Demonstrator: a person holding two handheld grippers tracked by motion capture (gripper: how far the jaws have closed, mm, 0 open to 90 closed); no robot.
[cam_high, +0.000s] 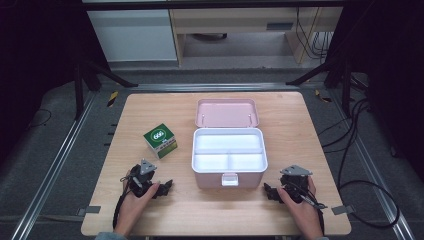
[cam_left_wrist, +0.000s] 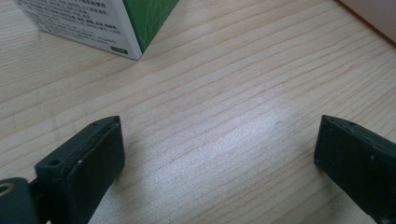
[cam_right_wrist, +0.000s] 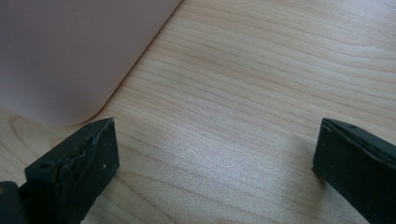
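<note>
My left tongs (cam_high: 165, 188) rest low on the desk (cam_high: 150, 107), jaws spread wide, nothing between them. In the left gripper view there is bare wood grain between the two black pads (cam_left_wrist: 91, 161). My right tongs (cam_high: 270, 192) are the same: jaws wide apart, empty, resting on the desk near its front edge.

The green-and-white box (cam_high: 161, 141) sits just ahead of my left tongs, slightly toward the middle of the desk, upright, one corner turned toward me. In the left gripper view its lower corner (cam_left_wrist: 135, 28) is up and left of the gap between the jaws, so the tongs aim a bit past it, toward the case. It looks roughly cubic, with no clear long axis; any pair of opposite faces should do once the jaws square up to them.

The pink case (cam_high: 229, 155) lies between both tongs, farther in, lid thrown back flat behind it, white tray inside bare. Its rounded corner (cam_right_wrist: 60, 70) is just left of and ahead of my right jaws.

Judgement: the left hand is clearly nearer the box, the right is across the case from it. The likely next move is left tongs forward, turned a little toward the box.
</note>
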